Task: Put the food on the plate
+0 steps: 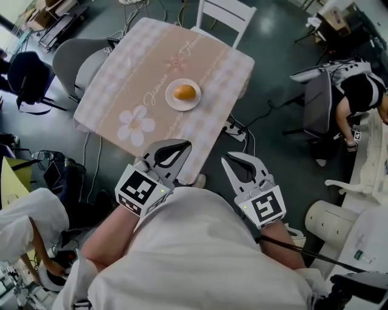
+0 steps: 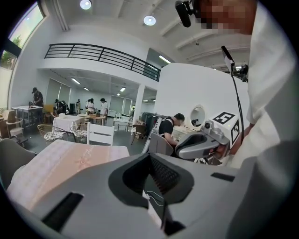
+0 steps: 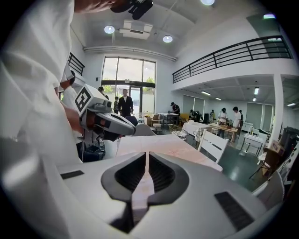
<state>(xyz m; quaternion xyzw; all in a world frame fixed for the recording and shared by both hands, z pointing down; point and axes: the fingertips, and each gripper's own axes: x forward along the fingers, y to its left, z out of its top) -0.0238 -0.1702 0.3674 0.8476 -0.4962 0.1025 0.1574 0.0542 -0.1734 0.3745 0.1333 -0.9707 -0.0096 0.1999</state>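
Both grippers are held close to the person's body, before the near edge of the table (image 1: 209,130), and neither one reaches over it. The left gripper (image 1: 180,146) is seen with its jaws pressed together, and nothing is caught between them. The right gripper (image 1: 228,158) is likewise closed: only a thin slit is left between its pads, and no thing is held there. The two are kept side by side, a little apart, with their tips pointed toward the table.

The food (image 1: 184,92), a round orange-coloured piece, is found on the white plate (image 1: 193,104), which is set on the table, near its middle and well apart from both grippers. The table is covered with a pale pink checked cloth (image 1: 115,72), on which a white flower (image 1: 136,124) is printed. A white chair (image 1: 225,13) is placed at the far side of the table, and a grey chair (image 1: 76,60) at its left.
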